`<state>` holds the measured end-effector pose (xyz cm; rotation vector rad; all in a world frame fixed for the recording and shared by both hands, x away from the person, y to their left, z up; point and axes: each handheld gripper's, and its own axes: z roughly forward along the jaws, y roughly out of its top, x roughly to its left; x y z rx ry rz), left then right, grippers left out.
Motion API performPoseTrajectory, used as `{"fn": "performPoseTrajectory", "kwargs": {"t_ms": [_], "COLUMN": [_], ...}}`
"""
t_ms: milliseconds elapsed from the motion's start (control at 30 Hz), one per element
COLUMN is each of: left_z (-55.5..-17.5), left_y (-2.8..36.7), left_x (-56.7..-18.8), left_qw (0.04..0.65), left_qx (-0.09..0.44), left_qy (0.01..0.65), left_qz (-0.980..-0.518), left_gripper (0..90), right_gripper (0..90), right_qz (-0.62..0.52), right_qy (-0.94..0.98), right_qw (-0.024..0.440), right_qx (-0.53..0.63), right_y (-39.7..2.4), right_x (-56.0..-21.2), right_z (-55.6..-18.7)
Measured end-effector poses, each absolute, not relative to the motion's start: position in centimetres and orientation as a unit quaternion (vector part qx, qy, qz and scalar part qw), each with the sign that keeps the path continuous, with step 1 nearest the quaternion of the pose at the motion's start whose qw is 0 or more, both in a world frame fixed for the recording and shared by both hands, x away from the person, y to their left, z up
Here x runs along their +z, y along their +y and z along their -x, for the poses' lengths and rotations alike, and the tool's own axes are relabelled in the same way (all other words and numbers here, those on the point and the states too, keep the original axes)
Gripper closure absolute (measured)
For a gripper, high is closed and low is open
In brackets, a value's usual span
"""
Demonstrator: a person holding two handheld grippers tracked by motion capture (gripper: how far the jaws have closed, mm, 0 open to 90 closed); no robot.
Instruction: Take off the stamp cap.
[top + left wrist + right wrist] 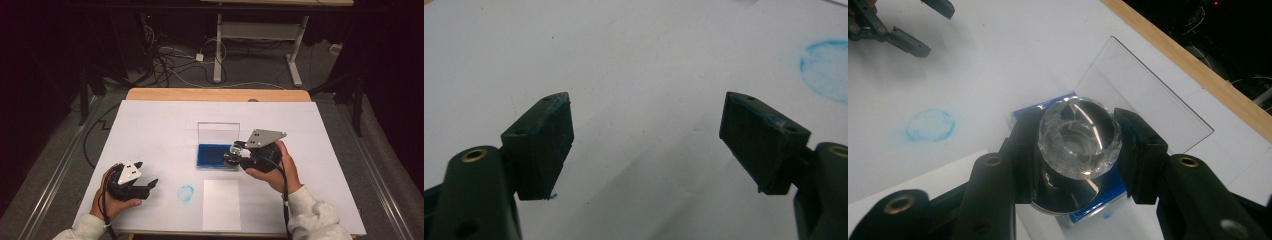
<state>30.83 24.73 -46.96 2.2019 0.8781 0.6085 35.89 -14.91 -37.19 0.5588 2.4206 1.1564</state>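
At the near edge of the table (150,115), your left gripper (142,186) rests low on the white sheet with its jaws standing wide and nothing between them; in the left gripper view its pads (544,145) frame bare paper, a little blue ink on their edges. Just beyond and to its right lies a faint blue ring print (186,194), and next to that a blank white card (221,204), unmarked as far as you can see.

Farther in, your right gripper (235,156) is clamped on a clear round stamp (1079,137): the right gripper view shows both pads pressed on the sides of its faceted knob, one each side. The stamp's axis runs roughly up and down, knob up, its dark base facing the blue ink pad (215,155) directly below. Whether the base touches the ink or hovers just above it cannot be told. The pad's clear lid (218,133) stands open on the far side, out of the way.

Judgement: this looks like the inking step. The card lies nearer to you than the pad, below and slightly left of the stamp in the high view, so the next move likely calls for you to lift straight, then draw the right hand back toward yourself. Left hand is nearer the card, free to steady it.
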Motion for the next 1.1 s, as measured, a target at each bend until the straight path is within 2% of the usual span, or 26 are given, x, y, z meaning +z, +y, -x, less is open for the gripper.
{"fn": "performPoseTrajectory", "kwargs": {"t_ms": [267, 600, 933, 1100], "left_z": [-31.5, -32.3, -33.5, -33.7], "left_y": [24.1, 21.1, 16.0, 14.0], "left_x": [-46.2, -44.9, -43.6, -43.2], "left_qw": [0.358, 0.378, 0.412, 0.444], "left_qx": [0.230, 0.240, 0.226, 0.194], "left_qy": [0.326, 0.293, 0.240, 0.237], "left_qz": [-0.844, -0.845, -0.849, -0.842], "left_gripper": [20.8, 19.5, 19.3, 19.3], "right_gripper": [56.6, 56.6, 56.6, 56.6], "right_qz": [-0.202, -0.198, -0.186, -0.185], "right_qy": [0.858, 0.843, 0.834, 0.834], "right_qw": [0.208, 0.213, 0.206, 0.197], "right_qx": [0.424, 0.454, 0.477, 0.482], "right_y": [-14.7, -14.0, -12.0, -11.1], "right_x": [-36.6, -35.1, -34.5, -35.2], "right_z": [-36.0, -35.6, -35.7, -35.6]}}
